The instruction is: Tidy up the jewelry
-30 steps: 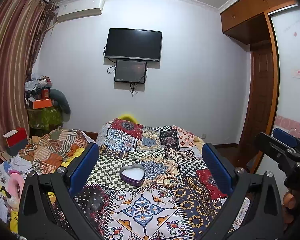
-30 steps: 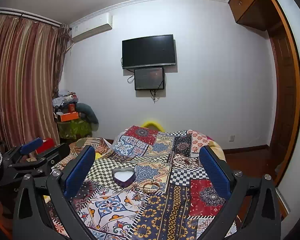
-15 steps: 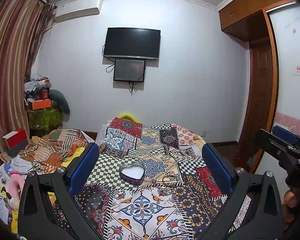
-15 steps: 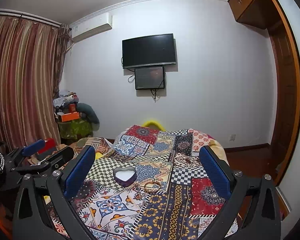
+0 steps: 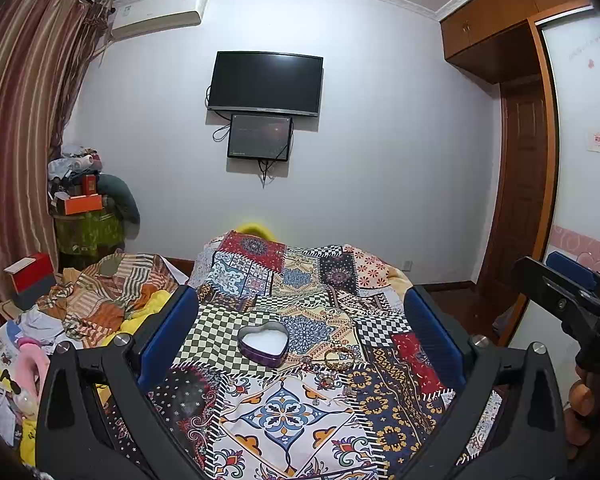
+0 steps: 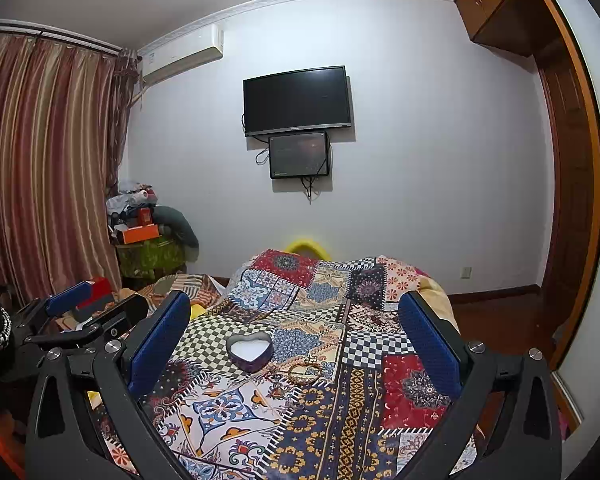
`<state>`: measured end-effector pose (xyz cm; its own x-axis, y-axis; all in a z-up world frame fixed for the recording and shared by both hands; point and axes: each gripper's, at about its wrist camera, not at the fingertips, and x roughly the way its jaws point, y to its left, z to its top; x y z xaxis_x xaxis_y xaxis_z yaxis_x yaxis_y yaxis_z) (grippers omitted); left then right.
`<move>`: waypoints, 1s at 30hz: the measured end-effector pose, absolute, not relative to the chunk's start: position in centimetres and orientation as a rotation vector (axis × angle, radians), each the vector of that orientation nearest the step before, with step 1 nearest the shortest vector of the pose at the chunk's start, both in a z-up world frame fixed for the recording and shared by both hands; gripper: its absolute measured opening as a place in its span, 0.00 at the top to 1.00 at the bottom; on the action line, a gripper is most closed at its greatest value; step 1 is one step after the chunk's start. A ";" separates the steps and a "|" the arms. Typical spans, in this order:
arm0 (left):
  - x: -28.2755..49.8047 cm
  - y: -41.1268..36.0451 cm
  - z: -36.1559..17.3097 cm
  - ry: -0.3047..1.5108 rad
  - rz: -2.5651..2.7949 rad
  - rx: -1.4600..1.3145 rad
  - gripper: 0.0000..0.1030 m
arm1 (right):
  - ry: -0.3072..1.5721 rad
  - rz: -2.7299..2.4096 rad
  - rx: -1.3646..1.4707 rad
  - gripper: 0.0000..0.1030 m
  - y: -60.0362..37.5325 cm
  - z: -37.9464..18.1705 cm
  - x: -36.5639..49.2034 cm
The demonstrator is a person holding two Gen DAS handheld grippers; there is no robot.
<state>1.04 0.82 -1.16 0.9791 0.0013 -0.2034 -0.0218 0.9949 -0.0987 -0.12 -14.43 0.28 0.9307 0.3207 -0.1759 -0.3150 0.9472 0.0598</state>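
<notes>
An open purple heart-shaped tin [image 5: 263, 345] with a white lining sits on the patterned patchwork bedspread [image 5: 292, 408]; it also shows in the right wrist view [image 6: 249, 351]. A thin gold bracelet [image 5: 339, 357] lies on the cloth just right of the tin, seen too in the right wrist view [image 6: 305, 372]. My left gripper [image 5: 300, 312] is open and empty, held above the bed short of the tin. My right gripper [image 6: 294, 316] is open and empty likewise. Each gripper shows at the edge of the other's view.
A pile of striped cloth and clutter [image 5: 100, 300] lies left of the bed. A green cabinet with boxes [image 5: 86, 224] stands by the curtain. A TV [image 5: 265, 82] hangs on the far wall. A wooden door and wardrobe [image 5: 524, 200] stand on the right.
Both views have shifted only slightly; the grippers stay open over the bed and nothing on the bedspread has moved.
</notes>
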 end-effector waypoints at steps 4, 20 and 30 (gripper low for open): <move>1.0 0.8 -1.2 0.205 0.012 -0.101 0.00 | 0.186 0.326 0.032 0.00 -14.5 0.2 -0.1; 1.1 1.0 -1.5 0.214 0.009 -0.105 0.00 | 0.203 0.324 0.037 0.00 -14.5 -0.3 0.4; 3.1 1.5 -2.2 0.258 0.010 -0.110 0.00 | 0.259 0.319 0.044 0.00 -14.6 -1.5 2.4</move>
<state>3.05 1.53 -2.21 0.9668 -0.0046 -0.2555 -0.0236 0.9940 -0.1069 2.45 -14.62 -1.54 0.9168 0.3156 -0.2449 -0.3043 0.9489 0.0837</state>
